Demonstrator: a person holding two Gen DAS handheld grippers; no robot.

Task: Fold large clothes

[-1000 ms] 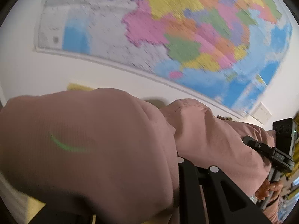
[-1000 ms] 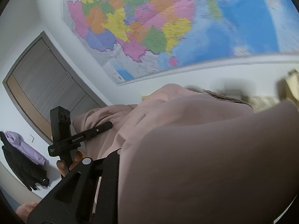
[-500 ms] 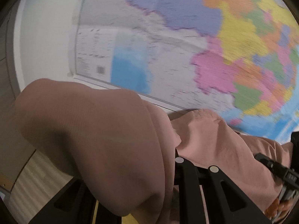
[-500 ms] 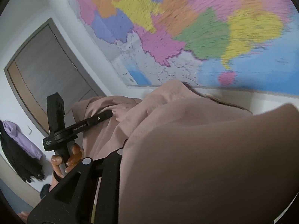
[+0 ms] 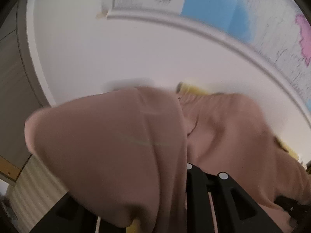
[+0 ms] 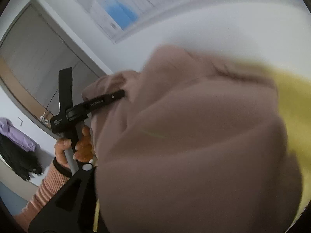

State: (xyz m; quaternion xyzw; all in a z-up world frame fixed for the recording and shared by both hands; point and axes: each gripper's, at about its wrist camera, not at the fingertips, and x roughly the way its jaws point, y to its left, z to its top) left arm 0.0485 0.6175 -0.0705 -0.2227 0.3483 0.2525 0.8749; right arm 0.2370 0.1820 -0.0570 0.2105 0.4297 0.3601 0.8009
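A large dusty-pink garment (image 5: pixel 120 141) is bunched over both grippers and fills the lower half of each wrist view (image 6: pixel 194 145). My left gripper (image 5: pixel 186 167) is shut on the pink garment; cloth covers its left finger and fingertips. My right gripper (image 6: pixel 93 165) is shut on the same garment, its right finger hidden under cloth. In the right wrist view the left gripper (image 6: pixel 116 95) shows from the side, held by a hand (image 6: pixel 73 149), its fingers pinching the cloth. Yellow fabric (image 6: pixel 295 112) shows past the garment.
A white wall (image 5: pixel 116 54) with a large map (image 5: pixel 252 9) is ahead. A grey door (image 6: pixel 38 58) stands at the left in the right wrist view. Dark and purple clothes (image 6: pixel 15 145) hang at far left.
Both grippers have tipped downward with the garment: the map has slid up out of view, and yellow fabric has come into sight below and beyond the cloth.
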